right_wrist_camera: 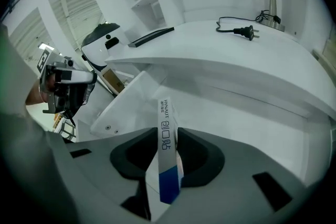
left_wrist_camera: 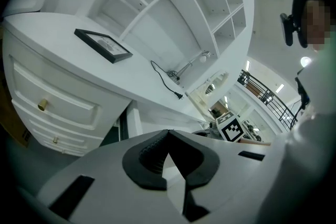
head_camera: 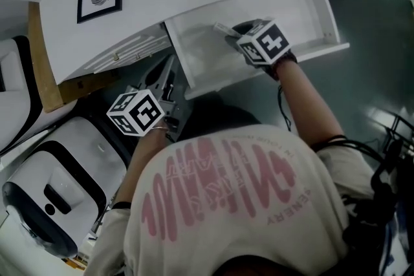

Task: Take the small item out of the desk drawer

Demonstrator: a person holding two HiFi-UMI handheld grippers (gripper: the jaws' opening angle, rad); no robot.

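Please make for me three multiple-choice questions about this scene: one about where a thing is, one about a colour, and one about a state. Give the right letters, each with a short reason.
1. Where is the right claw?
A. In the open drawer
B. On a shelf
C. On the floor

2. Which colour, besides white, shows on the small box?
A. Red
B. Blue
C. Green

3. How is the left claw?
A. Wide open
B. Shut on a pen
C. Shut, with nothing in it

Answers:
1 A: the head view shows it reaching into the pulled-out drawer.
2 B: the right gripper view shows a blue band on the white box.
3 C: in the left gripper view its tips meet and nothing is between them.
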